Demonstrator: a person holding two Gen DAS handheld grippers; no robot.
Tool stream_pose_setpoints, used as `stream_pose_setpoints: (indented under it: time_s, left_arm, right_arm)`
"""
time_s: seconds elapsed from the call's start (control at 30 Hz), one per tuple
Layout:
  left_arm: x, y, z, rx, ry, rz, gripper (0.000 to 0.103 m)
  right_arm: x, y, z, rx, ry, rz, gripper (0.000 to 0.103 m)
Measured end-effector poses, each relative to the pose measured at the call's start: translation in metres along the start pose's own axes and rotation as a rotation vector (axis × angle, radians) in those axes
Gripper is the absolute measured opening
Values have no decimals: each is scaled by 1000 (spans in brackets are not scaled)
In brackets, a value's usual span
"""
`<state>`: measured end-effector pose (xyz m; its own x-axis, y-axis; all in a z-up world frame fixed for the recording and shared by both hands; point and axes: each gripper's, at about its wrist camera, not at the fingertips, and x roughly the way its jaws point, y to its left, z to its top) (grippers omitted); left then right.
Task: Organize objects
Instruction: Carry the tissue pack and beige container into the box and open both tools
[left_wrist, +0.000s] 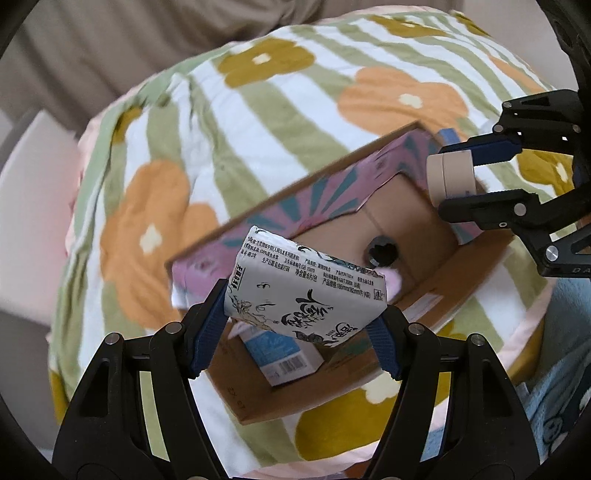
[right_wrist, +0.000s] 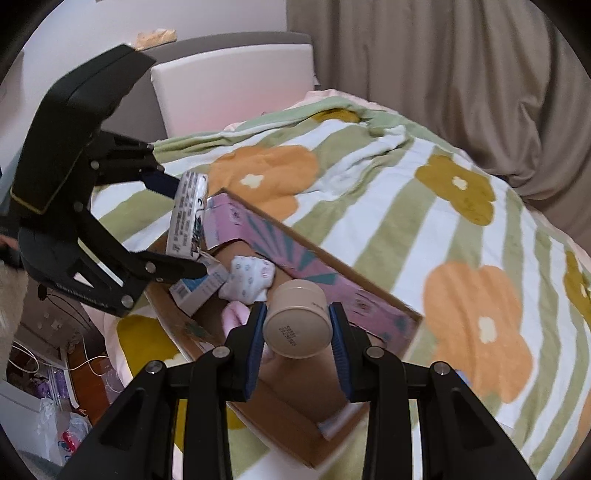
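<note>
An open cardboard box (left_wrist: 476, 280) with pink patterned flaps lies on the flowered blanket; it also shows in the right wrist view (right_wrist: 295, 417). My left gripper (left_wrist: 295, 332) is shut on a white tissue pack (left_wrist: 306, 291) and holds it above the box's near end; the pack also shows in the right wrist view (right_wrist: 186, 221). My right gripper (right_wrist: 297, 328) is shut on a beige round jar (right_wrist: 297, 321) above the box; the jar also shows in the left wrist view (left_wrist: 450, 173). Inside the box lie a blue-and-white carton (right_wrist: 197, 291), a white patterned bundle (right_wrist: 247, 280) and something pink (right_wrist: 232, 317).
The box sits on a bed with a green-striped flowered blanket (right_wrist: 424, 229). A white headboard (right_wrist: 236, 88) and beige curtains (right_wrist: 443, 66) stand behind. Floor clutter and cables (right_wrist: 55, 387) lie off the bed's left edge. A black round object (left_wrist: 380, 253) sits in the box.
</note>
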<state>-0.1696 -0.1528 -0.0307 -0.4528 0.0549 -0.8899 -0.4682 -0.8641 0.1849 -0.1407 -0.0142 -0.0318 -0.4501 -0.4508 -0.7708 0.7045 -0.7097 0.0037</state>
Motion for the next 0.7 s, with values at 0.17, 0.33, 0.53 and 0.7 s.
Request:
stream_pose_setpoints:
  time_s: [0.17,0.33,0.53,0.7]
  left_arm:
    - [27,8,-21,-67,-7,-17,67]
    - [50,11,-40,-138,-11,-56,67]
    - [61,12,-41,-170,-19,-57,67]
    - [54,7,-37,-152,-84,-35,75]
  right_arm:
    - [31,6,0,19,33,14,31]
    - [60,7,-5,36,78,12,31]
    - [73,4,-4,49,96,14,31]
    - [77,1,2,63,104,38,31]
